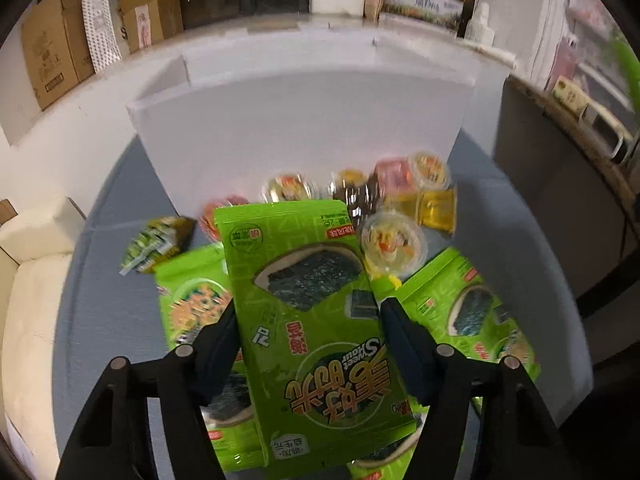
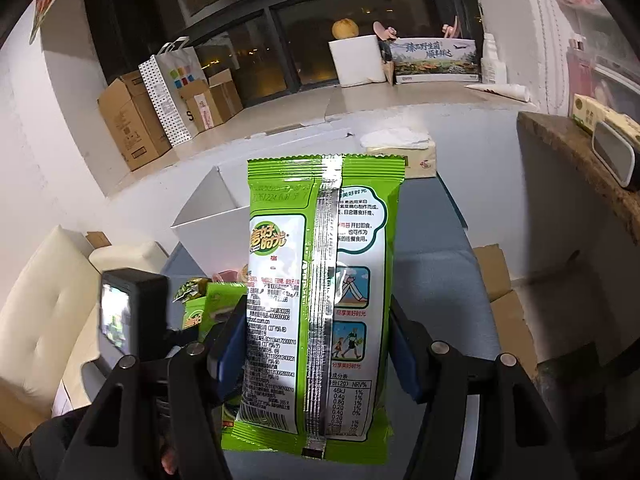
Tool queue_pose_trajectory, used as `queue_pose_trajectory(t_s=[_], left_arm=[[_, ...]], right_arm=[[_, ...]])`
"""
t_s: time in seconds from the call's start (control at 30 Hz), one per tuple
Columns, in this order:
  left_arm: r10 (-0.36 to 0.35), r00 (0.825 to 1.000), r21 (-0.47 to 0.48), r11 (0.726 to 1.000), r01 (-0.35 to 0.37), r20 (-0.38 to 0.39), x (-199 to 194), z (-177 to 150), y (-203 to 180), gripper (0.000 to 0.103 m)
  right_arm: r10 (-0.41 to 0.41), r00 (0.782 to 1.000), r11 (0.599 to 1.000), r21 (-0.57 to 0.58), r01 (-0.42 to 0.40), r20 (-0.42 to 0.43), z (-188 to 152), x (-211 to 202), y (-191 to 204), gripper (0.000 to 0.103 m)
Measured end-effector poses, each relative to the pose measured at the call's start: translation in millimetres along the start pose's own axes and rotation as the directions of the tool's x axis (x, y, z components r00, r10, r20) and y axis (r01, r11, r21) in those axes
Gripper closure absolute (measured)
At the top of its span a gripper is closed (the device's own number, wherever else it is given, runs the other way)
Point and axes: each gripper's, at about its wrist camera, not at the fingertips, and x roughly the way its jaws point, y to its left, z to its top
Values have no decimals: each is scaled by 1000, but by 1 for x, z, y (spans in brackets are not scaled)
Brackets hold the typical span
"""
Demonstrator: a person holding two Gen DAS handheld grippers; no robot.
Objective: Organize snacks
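Observation:
My left gripper is shut on a green seaweed snack packet, front side up, held above a pile of snacks on the blue-grey table. Under it lie more green seaweed packets, several clear jelly cups and a small green wrapped snack. A white open box stands just behind the pile. My right gripper is shut on another green seaweed packet, back side showing, held upright above the table. The white box shows behind it.
The left gripper's camera body is at the left of the right wrist view. A tissue pack lies beyond the box. Cardboard boxes and a paper bag line the window ledge. A cream sofa is left, a dark counter right.

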Motion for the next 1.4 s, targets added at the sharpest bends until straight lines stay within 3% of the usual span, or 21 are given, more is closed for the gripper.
queue_pose_trajectory(t_s=[0.17,0.27,0.4,0.47,0.53,0.6,0.7,0.73,0.77,0.8,0.87,0.93,1.03,1.17,1.4], left_arm=[[-31,993,-20,999,34,116,-46,25,20,30],[-47,983,-42,998,56,175,-61,69,38,30],[-42,973,-66,996,58,227,-53,124,55,30],[13,966,-42,999,-2,258,-40,153,58,30],[37,969,5,999,-40,245,-21,176,56,30],[16,974,5,1000,-17,228,-4,192,60,30],[-1,979,-10,1000,3,202,11,201,62,26],[-21,983,-16,1000,25,184,17,202,66,19],[-25,983,-21,999,29,181,18,201,68,4],[-25,982,-45,998,34,187,17,199,75,0],[-51,978,-69,995,66,202,12,196,83,0],[-39,975,-70,996,56,217,6,193,89,0],[-39,972,-52,997,52,230,-3,192,91,0],[-40,968,-8,999,43,246,-19,181,89,0],[-40,969,28,999,35,242,-47,123,83,0]], right_arm=[[15,1000,999,-34,-14,20,18,3,3,36],[28,999,996,-80,-26,26,48,21,11,36],[54,999,992,-115,-54,-11,100,66,19,36],[52,998,992,-115,-56,-39,127,98,20,35],[41,998,992,-121,-47,-52,144,122,20,35],[19,997,988,-152,-31,-80,161,150,23,35],[2,989,990,-138,-22,-148,175,186,22,31],[-5,990,991,-137,-14,-139,175,188,22,29],[-16,992,991,-137,-1,-125,175,190,21,21],[-41,992,991,-133,25,-119,176,189,18,10],[-27,992,993,-116,13,-124,174,186,15,0],[13,993,993,-118,-26,-117,170,178,15,0],[-5,998,990,-144,-5,-68,169,163,19,0],[39,998,984,-174,-46,-44,161,138,24,0],[-26,999,950,-312,15,-32,110,86,36,0]])
